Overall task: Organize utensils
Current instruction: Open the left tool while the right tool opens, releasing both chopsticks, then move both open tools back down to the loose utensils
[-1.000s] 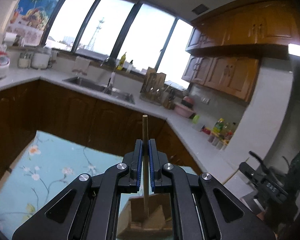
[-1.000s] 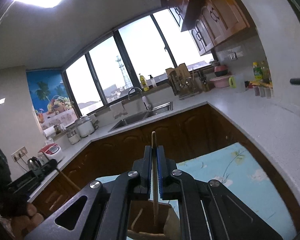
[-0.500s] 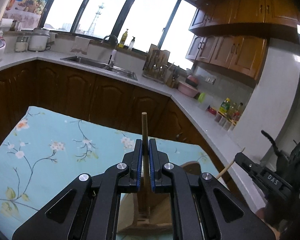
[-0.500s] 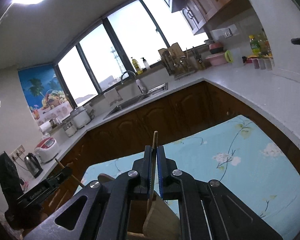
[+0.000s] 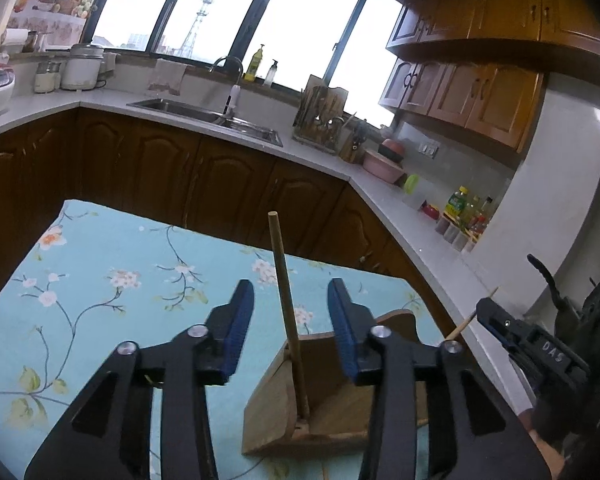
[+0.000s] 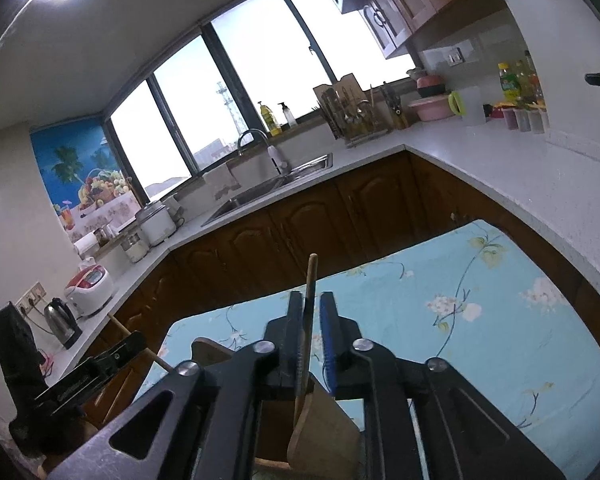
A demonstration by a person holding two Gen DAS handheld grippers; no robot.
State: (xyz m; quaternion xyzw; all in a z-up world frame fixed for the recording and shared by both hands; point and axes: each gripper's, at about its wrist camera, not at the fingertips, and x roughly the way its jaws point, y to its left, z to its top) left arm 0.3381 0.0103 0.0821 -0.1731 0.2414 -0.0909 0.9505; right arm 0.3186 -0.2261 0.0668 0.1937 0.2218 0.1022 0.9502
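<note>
the left gripper (image 5: 290, 312) stands with its jaws well apart, having just been opening, and the thin wooden stick (image 5: 286, 308) rises between them, touching neither blue pad, its long axis near upright with a slight lean away from the camera. its lower end sits inside the wooden holder (image 5: 328, 400) that rests on the floral cloth (image 5: 100, 288) over the tabletop, so the stick looks already delivered and free. the right gripper (image 6: 311, 340) has also just been opening, but only a little; the wooden spatula (image 6: 306, 356) runs up through that narrow gap, its handle lying close along the left pad, and whether it still touches that pad i cannot tell. its broad blade is down in the same holder (image 6: 324, 436), which sits directly below both grippers. the holder thus has both utensils in it, standing. judging from this, each gripper needs to draw back along its own pointing line, away from the handles, without knocking them sideways; the right has less room to spare.
</note>
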